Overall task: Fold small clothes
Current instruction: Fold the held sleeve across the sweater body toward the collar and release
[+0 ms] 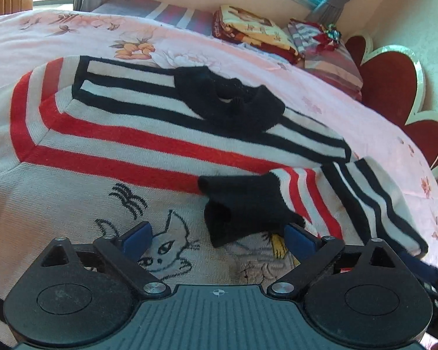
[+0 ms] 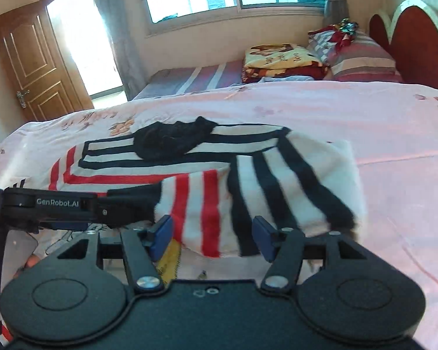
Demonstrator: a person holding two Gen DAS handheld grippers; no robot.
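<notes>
Left wrist view: striped sweater (image 1: 137, 134) flat on pink bed (image 1: 43, 35), collar (image 1: 236, 99) at 12 o'clock. Sleeve (image 1: 321, 198) folded inward across chest, black cuff (image 1: 242, 207) at centre. Left gripper (image 1: 219, 233) fingers spread, holding nothing, just short of cuff. Right wrist view: right gripper (image 2: 213, 233) fingers spread, sleeve cloth lying between, not pinched. Judgement: early stage; one sleeve in, other sleeve and body folds left.

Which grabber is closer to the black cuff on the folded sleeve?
Left, probably. The cuff lies just ahead of the open left gripper, near its right finger. The open right gripper sits over the sleeve's stripes, with the cuff off to its left.
</notes>
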